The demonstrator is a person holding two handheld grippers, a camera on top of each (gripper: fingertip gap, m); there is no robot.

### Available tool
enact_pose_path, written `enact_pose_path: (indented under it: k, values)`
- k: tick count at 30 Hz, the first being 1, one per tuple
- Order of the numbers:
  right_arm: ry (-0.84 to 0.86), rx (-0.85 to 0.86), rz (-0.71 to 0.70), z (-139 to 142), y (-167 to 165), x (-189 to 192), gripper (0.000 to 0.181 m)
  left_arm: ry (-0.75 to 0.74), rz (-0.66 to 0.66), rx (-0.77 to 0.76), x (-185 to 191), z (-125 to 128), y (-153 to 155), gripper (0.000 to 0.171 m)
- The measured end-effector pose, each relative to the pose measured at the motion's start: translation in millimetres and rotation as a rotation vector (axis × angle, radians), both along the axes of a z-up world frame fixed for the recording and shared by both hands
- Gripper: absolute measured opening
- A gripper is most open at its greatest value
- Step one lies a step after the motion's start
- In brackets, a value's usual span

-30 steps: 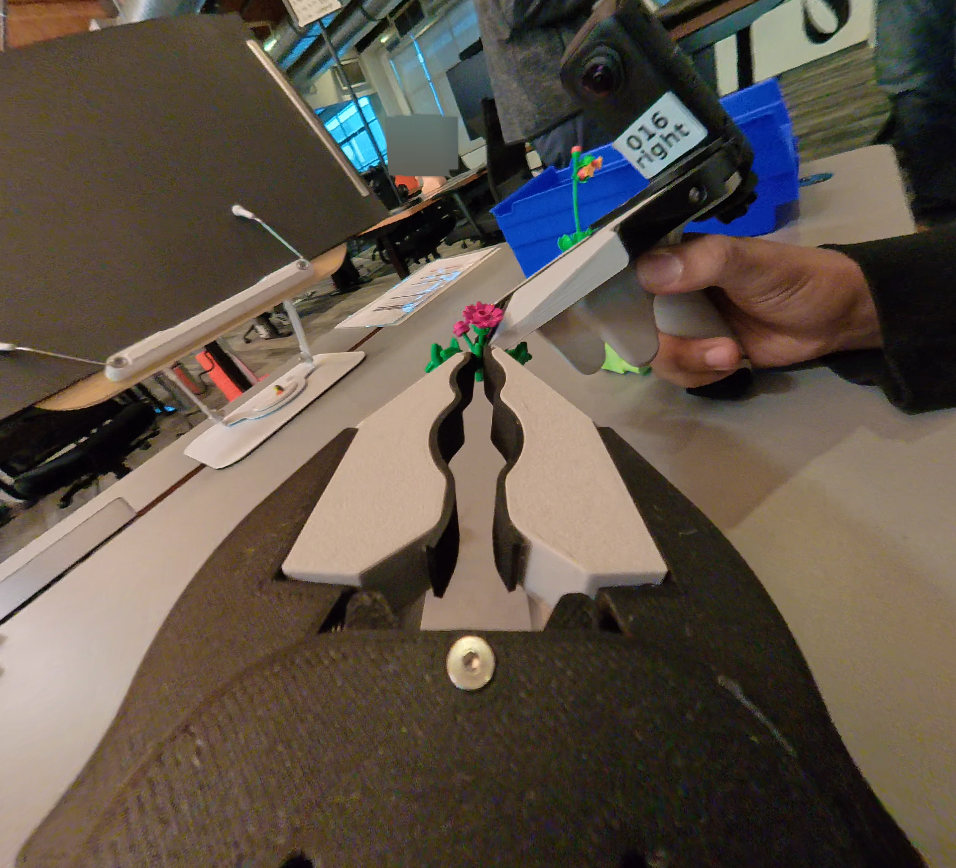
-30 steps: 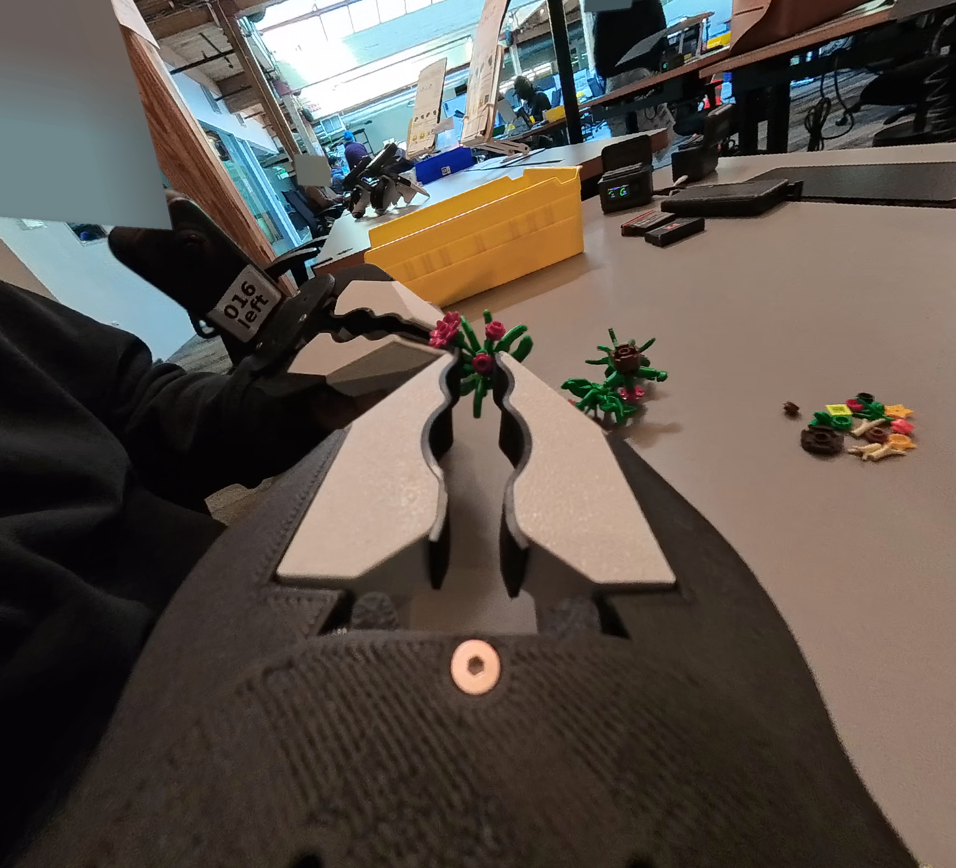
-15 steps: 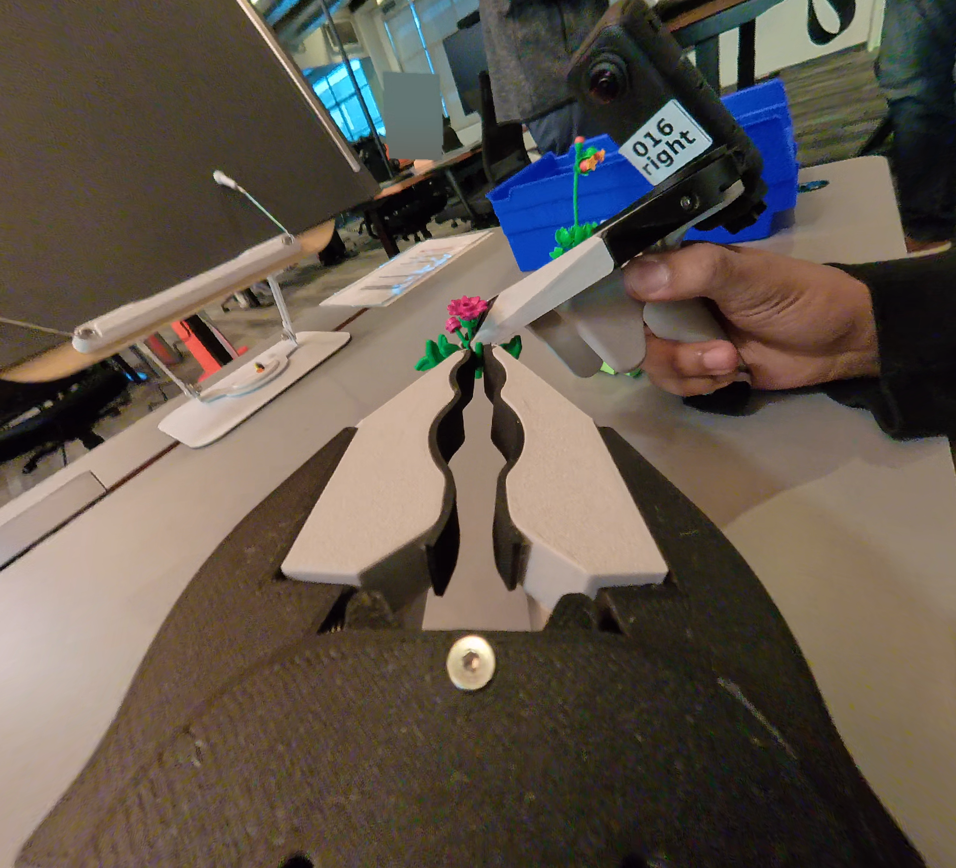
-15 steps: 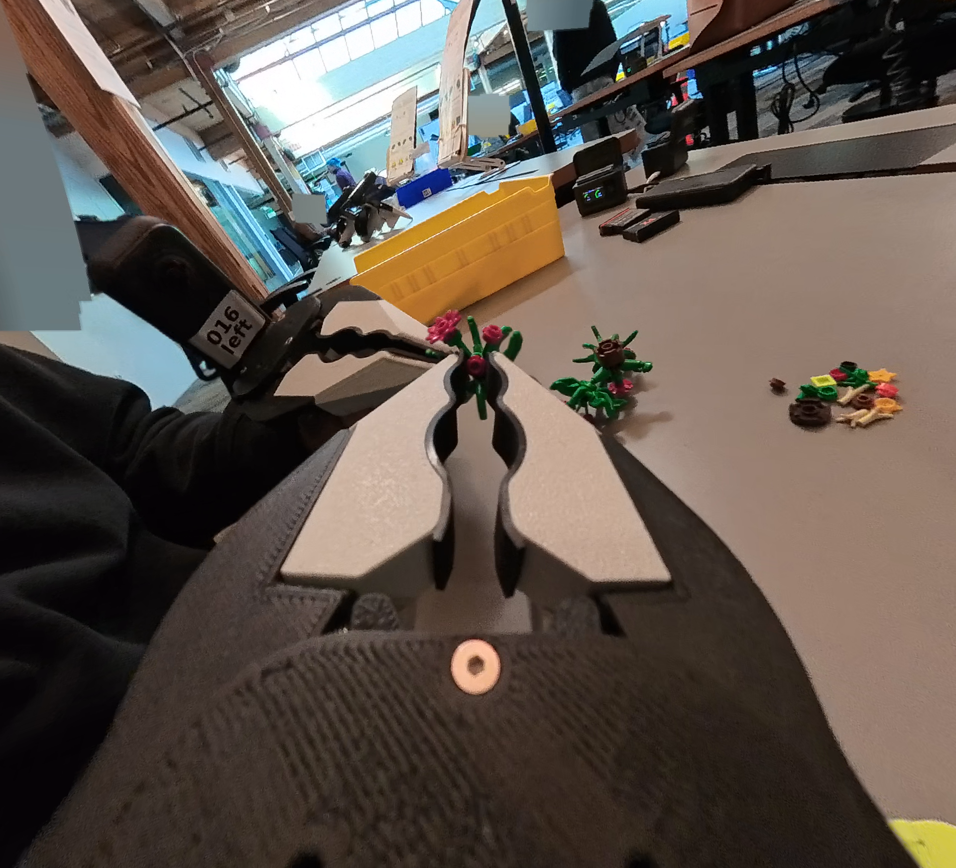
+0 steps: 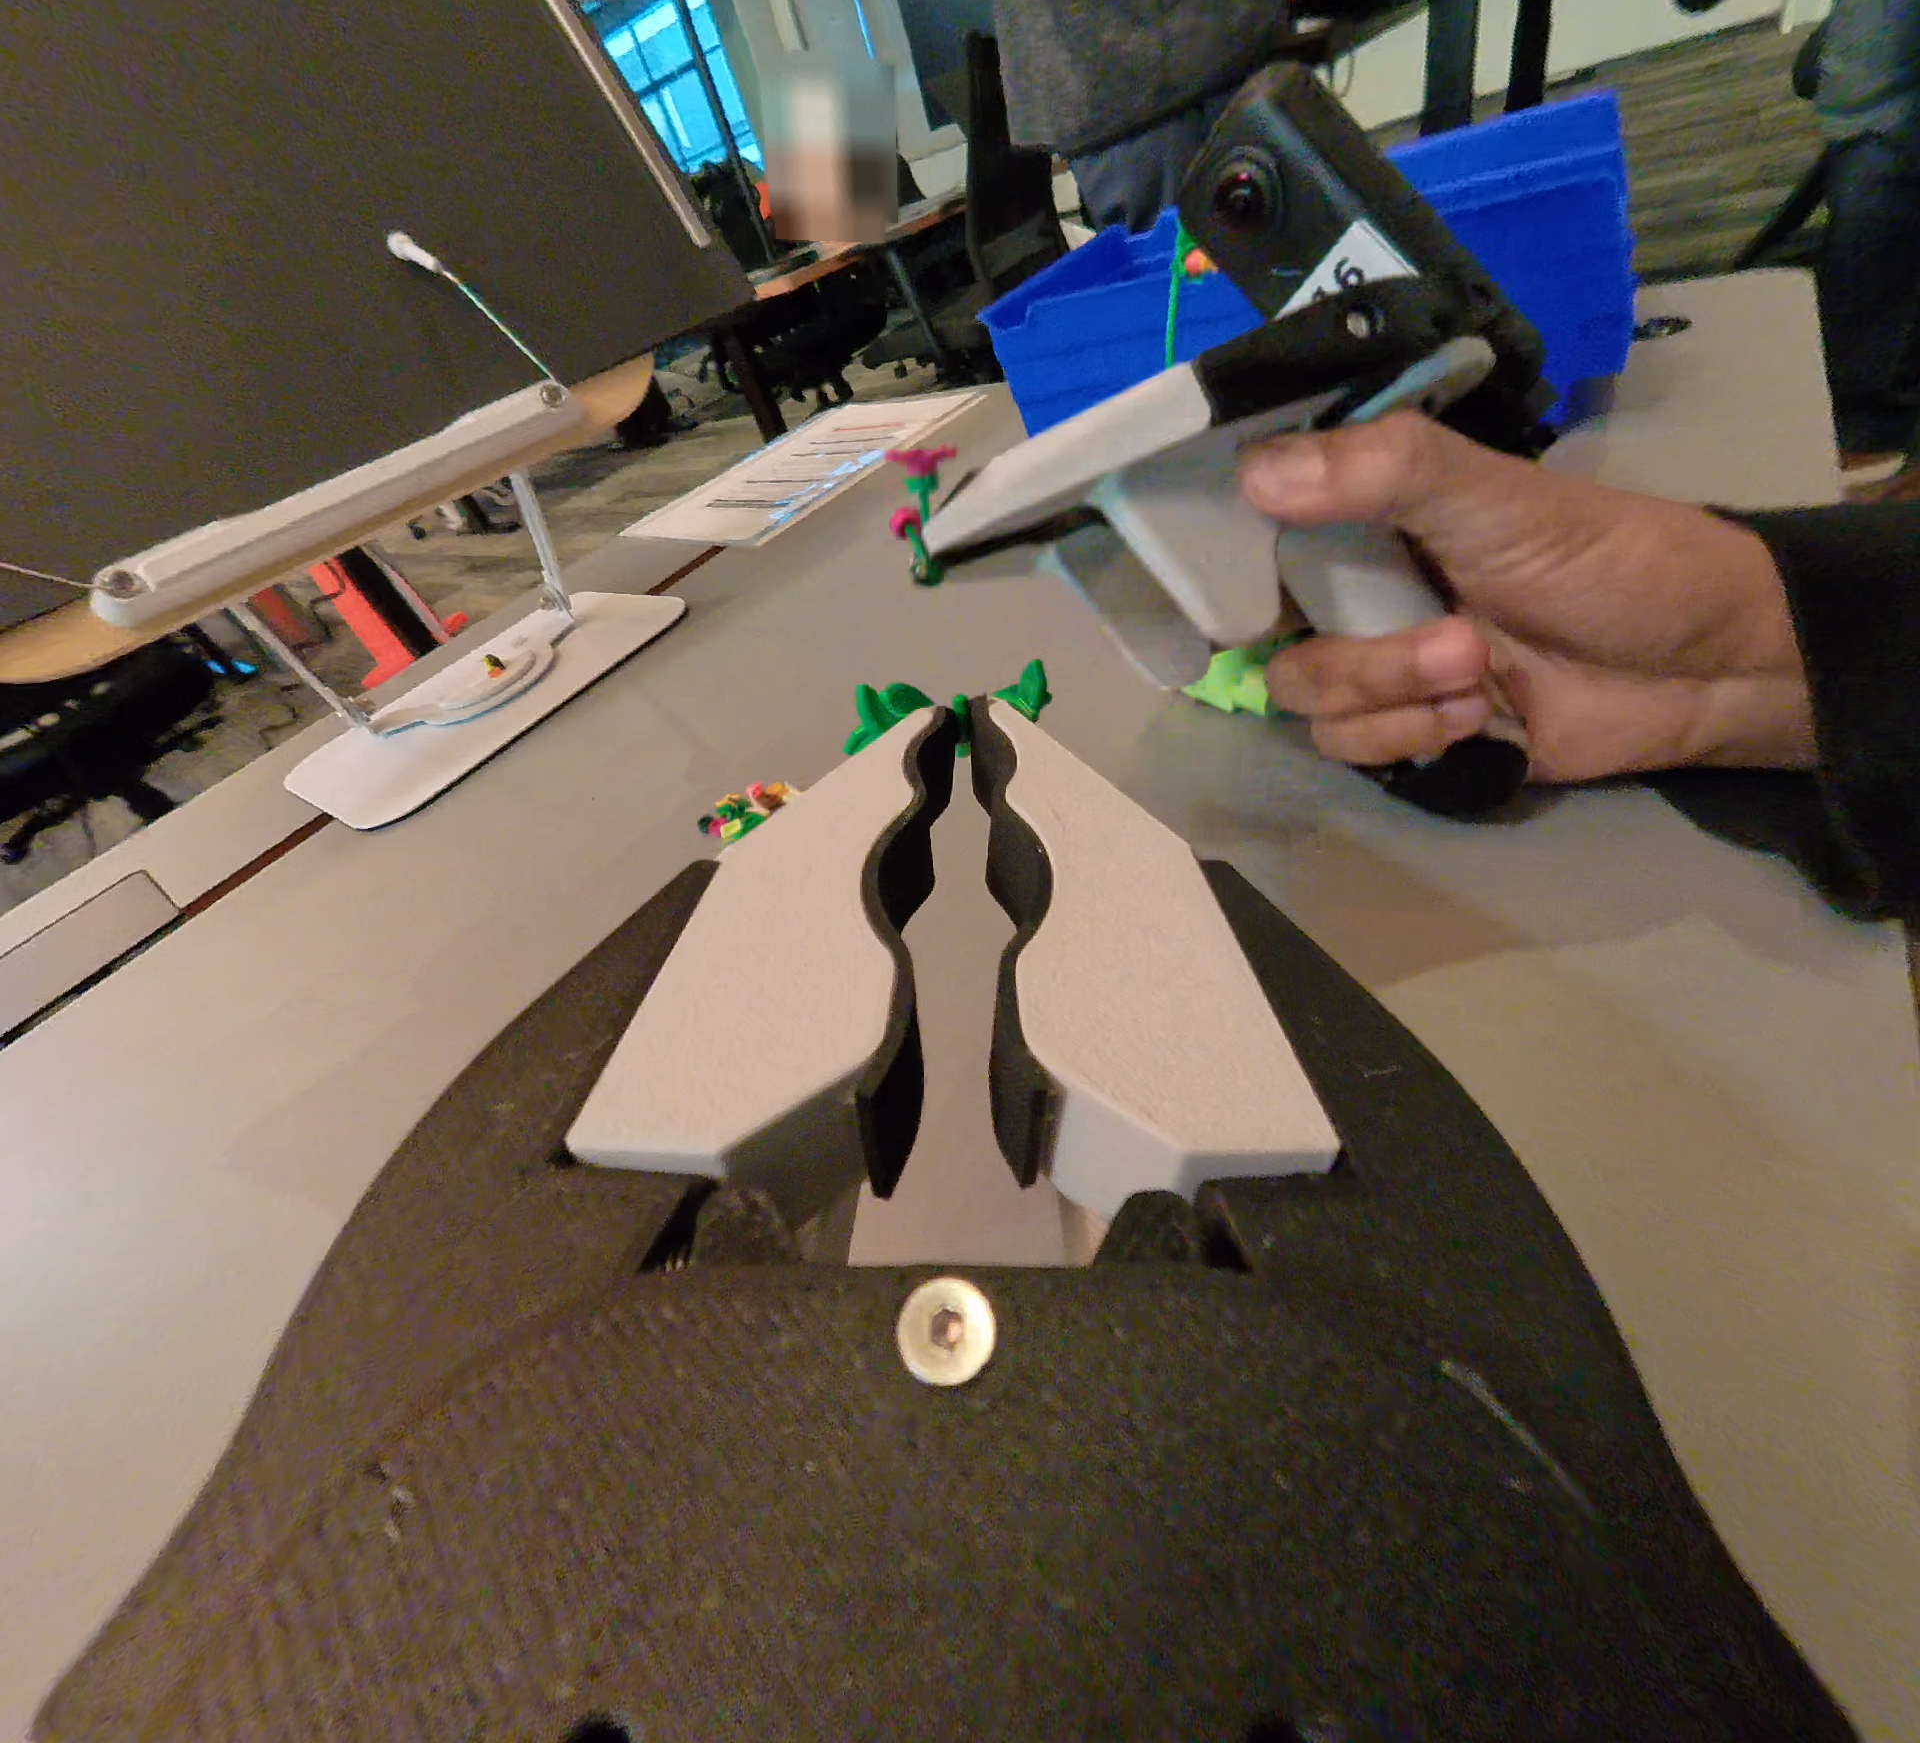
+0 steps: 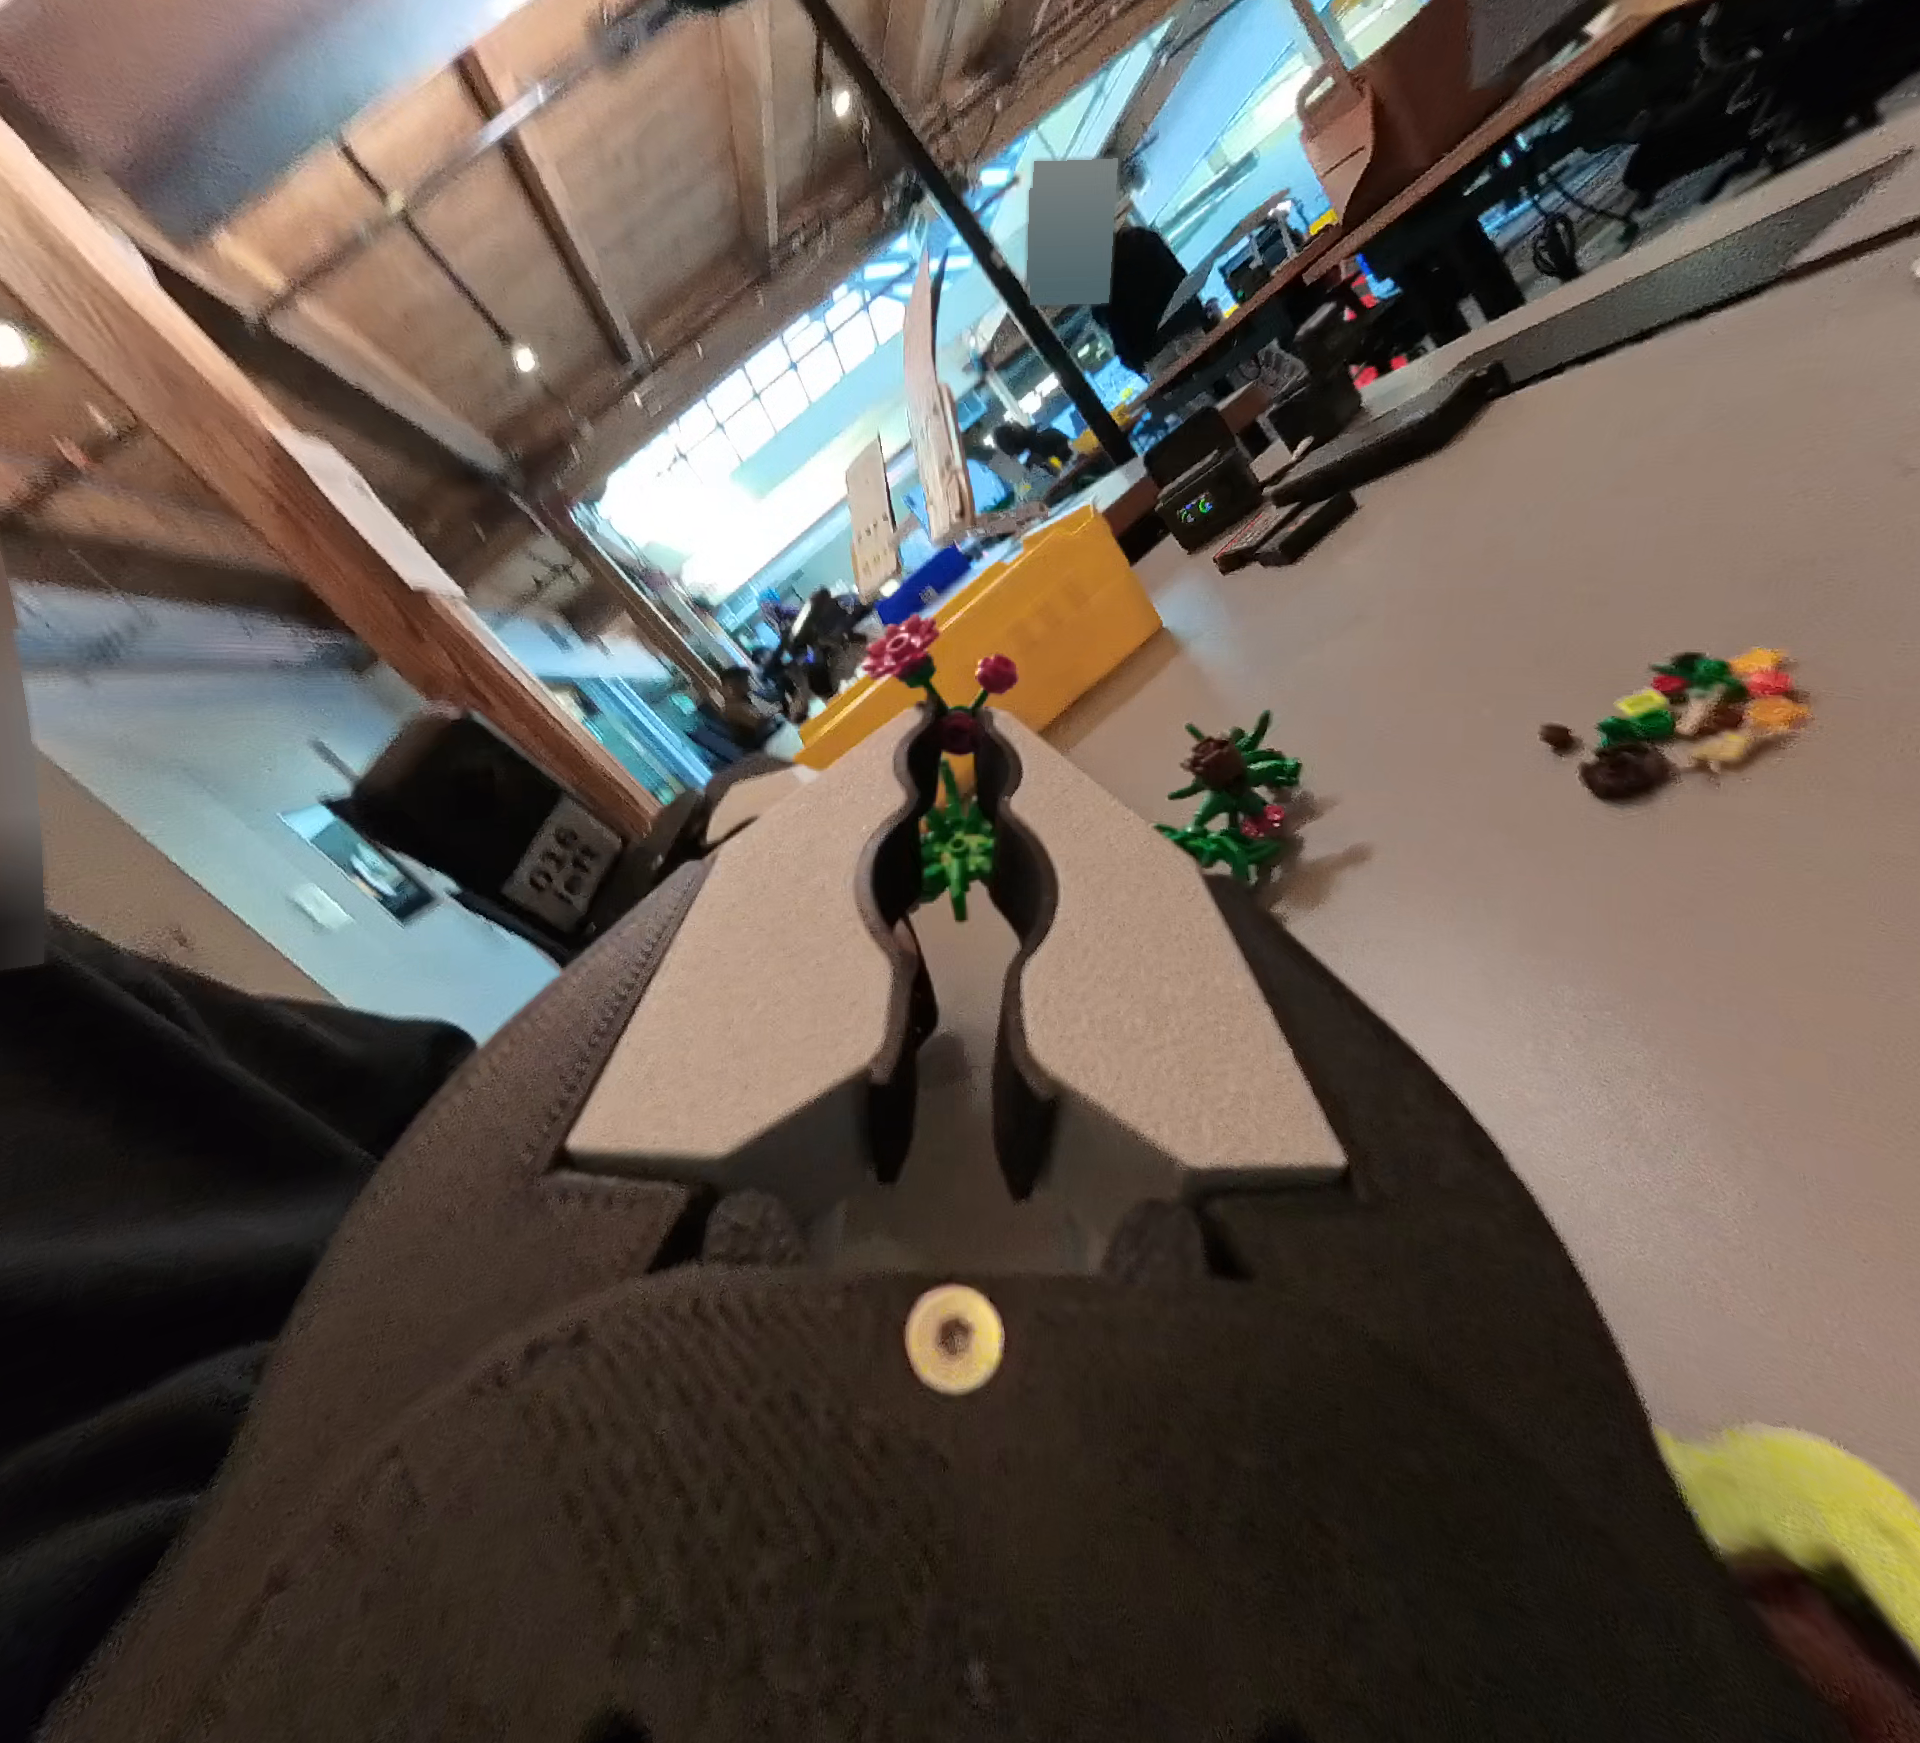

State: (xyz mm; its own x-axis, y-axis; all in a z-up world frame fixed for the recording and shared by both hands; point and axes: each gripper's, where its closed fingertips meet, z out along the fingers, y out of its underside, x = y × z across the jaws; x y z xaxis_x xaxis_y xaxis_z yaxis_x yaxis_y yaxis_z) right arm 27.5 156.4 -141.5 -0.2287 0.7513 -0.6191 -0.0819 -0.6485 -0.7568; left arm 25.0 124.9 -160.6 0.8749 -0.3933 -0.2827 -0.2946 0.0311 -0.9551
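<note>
The left gripper (image 5: pixel 961 725) pinches a green toy leaf cluster (image 5: pixel 940 708) between nearly closed tips, low over the grey table (image 5: pixel 1558 1122). At its 12 o'clock, well apart and higher, the right gripper (image 5: pixel 928 545) clamps a stem of 3 pink toy flowers (image 6: pixel 940 685), long axis upright. Farther at 1 o'clock stands a blue bin (image 5: pixel 1101 332).

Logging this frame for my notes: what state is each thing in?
left tongs: shut on green leaf piece
right tongs: shut on pink flower stem, lifted off the table
second plant cluster: lying on table
small loose pieces: heaped on table
</note>
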Motion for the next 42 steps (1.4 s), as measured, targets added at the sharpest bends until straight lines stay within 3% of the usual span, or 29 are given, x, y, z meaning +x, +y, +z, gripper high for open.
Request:
enact_pose_path:
  k: [2, 4, 6, 12, 22, 27, 32, 36, 42]
  values:
    - [-0.013, -0.008, -0.001, -2.5, 3.8, 2.0, 0.004, -0.003, 0.009, 0.028, -0.9, 3.6, -0.3, 0.000]
    - [-0.063, 0.117, 0.002, -4.4, -12.4, -6.9, 0.005, -0.023, 0.006, 0.025, -2.0, 6.6, 0.2, 0.000]
    - [-0.065, 0.136, 0.035, -4.9, -24.0, -12.5, 0.004, -0.011, 0.012, 0.003, -5.0, -0.2, 2.2, 0.000]
    - [0.036, 0.005, 0.071, 5.2, -10.5, -1.2, 0.005, 0.064, 0.044, -0.073, -8.1, -17.3, 8.2, 0.000]
    - [0.117, -0.174, 0.191, 9.0, -13.5, -1.0, 0.004, 0.209, 0.063, -0.372, -11.6, -66.1, 11.7, 0.000]
    - [0.109, -0.169, 0.194, 8.3, -14.2, -1.8, 0.005, 0.211, 0.064, -0.434, -14.5, -74.2, 10.4, 0.001]
    - [0.111, -0.186, 0.193, 7.6, -12.5, -1.5, 0.005, 0.141, 0.071, -0.322, -16.6, -53.7, 10.9, 0.031]
    - [0.068, -0.214, 0.247, 0.2, -20.8, -7.6, 0.005, -0.007, 0.048, -0.081, -9.9, -10.7, 7.2, 0.027]
    - [0.017, -0.218, 0.324, -6.5, -36.0, -14.8, 0.005, 0.057, 0.077, 0.018, -4.6, -2.0, 5.2, 0.015]
